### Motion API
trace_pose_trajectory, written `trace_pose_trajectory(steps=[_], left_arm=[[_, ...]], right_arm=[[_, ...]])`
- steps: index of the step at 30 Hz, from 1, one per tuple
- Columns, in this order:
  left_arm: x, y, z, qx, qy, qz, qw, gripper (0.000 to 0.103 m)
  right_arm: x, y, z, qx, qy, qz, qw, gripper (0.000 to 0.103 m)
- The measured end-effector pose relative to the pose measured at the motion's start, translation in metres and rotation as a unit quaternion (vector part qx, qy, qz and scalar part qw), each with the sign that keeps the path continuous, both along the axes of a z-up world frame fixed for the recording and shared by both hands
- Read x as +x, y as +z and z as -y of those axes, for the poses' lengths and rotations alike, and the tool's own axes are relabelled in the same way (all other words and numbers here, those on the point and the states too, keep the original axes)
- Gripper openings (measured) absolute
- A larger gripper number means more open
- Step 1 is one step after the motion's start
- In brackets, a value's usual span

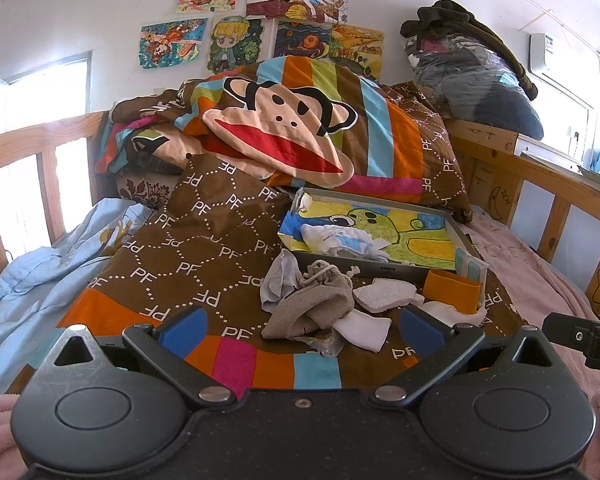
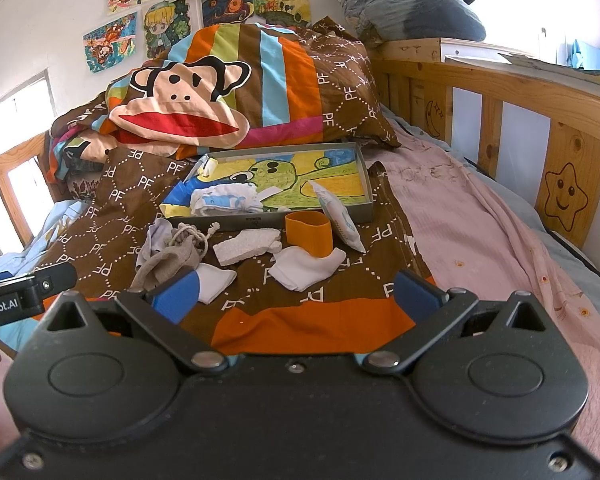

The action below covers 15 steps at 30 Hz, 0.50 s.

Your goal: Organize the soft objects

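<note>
A grey tray (image 1: 458, 232) (image 2: 363, 172) lined with a crayon drawing sits on the brown quilt, holding a white-and-blue folded cloth (image 1: 340, 240) (image 2: 224, 199). In front of it lie a beige drawstring pouch (image 1: 312, 308) (image 2: 168, 258), a pale grey cloth (image 1: 278, 282), a white foam piece (image 1: 384, 294) (image 2: 246, 246), an orange band (image 1: 452, 290) (image 2: 309, 232), white cloths (image 1: 366, 330) (image 2: 306, 268) and a wipes packet (image 2: 338, 216). My left gripper (image 1: 302, 330) is open just short of the pouch. My right gripper (image 2: 296, 290) is open before the white cloths.
A monkey-print duvet (image 1: 292, 128) (image 2: 204, 108) is piled behind the tray. Wooden bed rails (image 2: 500, 120) (image 1: 40, 160) run along both sides. A pink sheet (image 2: 480, 216) covers the right of the bed, a light blue blanket (image 1: 40, 268) the left. Bagged clothes (image 1: 472, 68) sit on the headboard shelf.
</note>
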State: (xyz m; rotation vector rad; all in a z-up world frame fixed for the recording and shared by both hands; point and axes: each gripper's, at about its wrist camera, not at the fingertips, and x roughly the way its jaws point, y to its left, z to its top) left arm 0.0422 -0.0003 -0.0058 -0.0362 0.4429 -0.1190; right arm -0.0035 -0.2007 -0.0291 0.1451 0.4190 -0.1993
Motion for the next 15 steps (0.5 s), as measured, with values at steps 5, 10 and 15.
trace_pose_trajectory(steps=[5, 10, 15], left_arm=[[0.0001, 0.0, -0.0003, -0.001, 0.0, 0.0, 1.0, 0.102], [0.0001, -0.0006, -0.0009, 0.0, 0.0, 0.0, 1.0, 0.102], [0.0005, -0.0013, -0.0012, -0.001, -0.001, -0.003, 1.0, 0.102]], right_arm=[[0.0, 0.0, -0.0002, 0.0, 0.0, 0.0, 1.0, 0.103], [0.0001, -0.0001, -0.0006, 0.0, -0.001, 0.0, 1.0, 0.103], [0.0008, 0.0, 0.0002, 0.0, -0.003, -0.003, 1.0, 0.103]])
